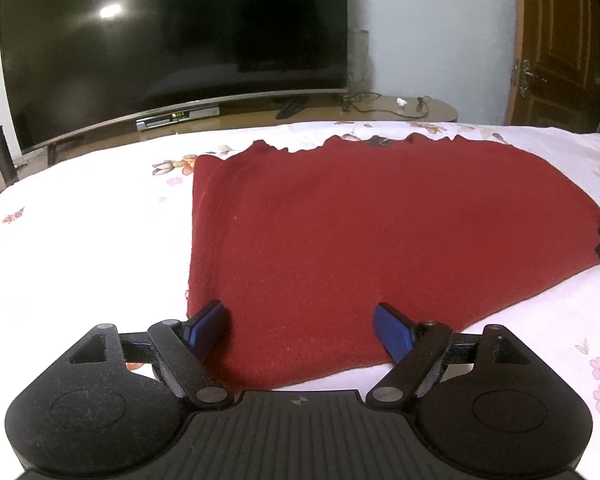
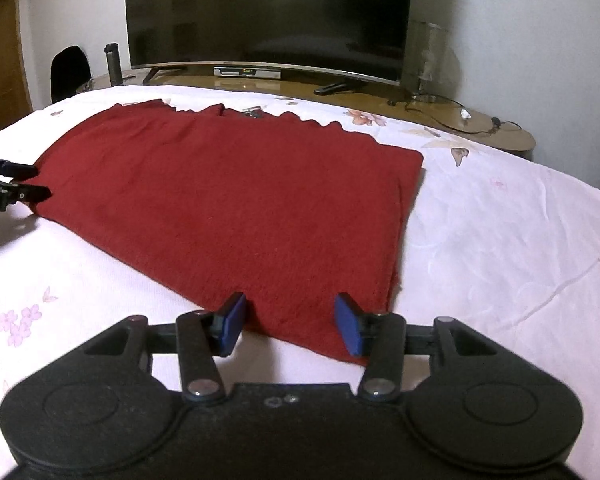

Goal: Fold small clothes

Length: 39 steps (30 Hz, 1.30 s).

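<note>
The red garment (image 1: pixel 380 232) lay flat on the white flowered bedspread (image 1: pixel 80 240), already narrowed into a rough rectangle, its ragged neckline edge at twelve o'clock toward the television (image 1: pixel 172 40) and its straight hem at six o'clock, nearest both tools. Its long axis appeared to run side to side across the bed, between the two grippers.

The left gripper (image 1: pixel 304 330) sat at the hem's left corner, jaws spread wide apart with nothing between them, the cloth lying directly ahead at twelve o'clock. The right gripper (image 2: pixel 290 322) stood at the opposite near corner, jaws likewise apart and empty, the garment reaching away to its eleven o'clock. Each tool showed at the far edge of the other's view, at three o'clock and nine o'clock.

Neither hand was clearly nearer; each had its own corner. The likely next move was to pinch both near corners and carry the hem up toward the neckline.
</note>
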### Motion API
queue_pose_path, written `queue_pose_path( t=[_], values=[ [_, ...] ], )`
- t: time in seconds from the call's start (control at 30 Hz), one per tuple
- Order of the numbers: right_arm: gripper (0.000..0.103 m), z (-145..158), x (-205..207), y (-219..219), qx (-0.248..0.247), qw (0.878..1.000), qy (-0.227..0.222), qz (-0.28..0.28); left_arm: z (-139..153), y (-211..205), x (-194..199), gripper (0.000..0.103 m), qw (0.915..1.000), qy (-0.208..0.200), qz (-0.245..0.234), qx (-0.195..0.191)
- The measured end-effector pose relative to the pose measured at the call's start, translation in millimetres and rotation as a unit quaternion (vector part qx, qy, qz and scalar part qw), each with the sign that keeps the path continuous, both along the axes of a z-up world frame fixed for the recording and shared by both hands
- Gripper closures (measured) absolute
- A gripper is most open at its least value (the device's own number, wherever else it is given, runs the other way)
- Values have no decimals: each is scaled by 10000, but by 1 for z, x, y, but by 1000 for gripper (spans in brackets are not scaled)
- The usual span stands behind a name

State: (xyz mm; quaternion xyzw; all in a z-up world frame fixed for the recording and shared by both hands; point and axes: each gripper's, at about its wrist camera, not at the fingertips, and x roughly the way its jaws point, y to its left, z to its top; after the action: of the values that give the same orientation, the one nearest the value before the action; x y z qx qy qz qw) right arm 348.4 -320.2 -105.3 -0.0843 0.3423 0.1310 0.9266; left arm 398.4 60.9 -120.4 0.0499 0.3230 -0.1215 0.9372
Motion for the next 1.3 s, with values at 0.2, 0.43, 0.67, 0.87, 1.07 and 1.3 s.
queue_pose_path(
  t=[0.2, 0.43, 0.67, 0.87, 1.07, 1.3],
  values=[
    [58, 12, -1, 6, 36, 9999, -44, -118, -2, 1, -1, 21, 10000, -17, 0, -37],
    [58, 0, 3, -5, 336, 9988, 103, -332, -4, 3, -3, 21, 10000, -48, -5, -87],
    [57, 10, 0, -3, 311, 9984, 146, -457, 14, 11, -23, 21, 9994, -117, 331, 28],
    [56, 30, -30, -10, 515, 9972, -127, -531, 21, 55, -65, 21, 9792, 301, 1038, -1718],
    [58, 35, -39, 5, 709, 9960, -226, -501, -14, 75, -65, 21, 9063, 946, 1582, -3803],
    [60, 48, -35, 33, 1061, 9921, -471, -482, -27, 72, -33, 21, 8794, 768, 1947, -4276]
  ],
)
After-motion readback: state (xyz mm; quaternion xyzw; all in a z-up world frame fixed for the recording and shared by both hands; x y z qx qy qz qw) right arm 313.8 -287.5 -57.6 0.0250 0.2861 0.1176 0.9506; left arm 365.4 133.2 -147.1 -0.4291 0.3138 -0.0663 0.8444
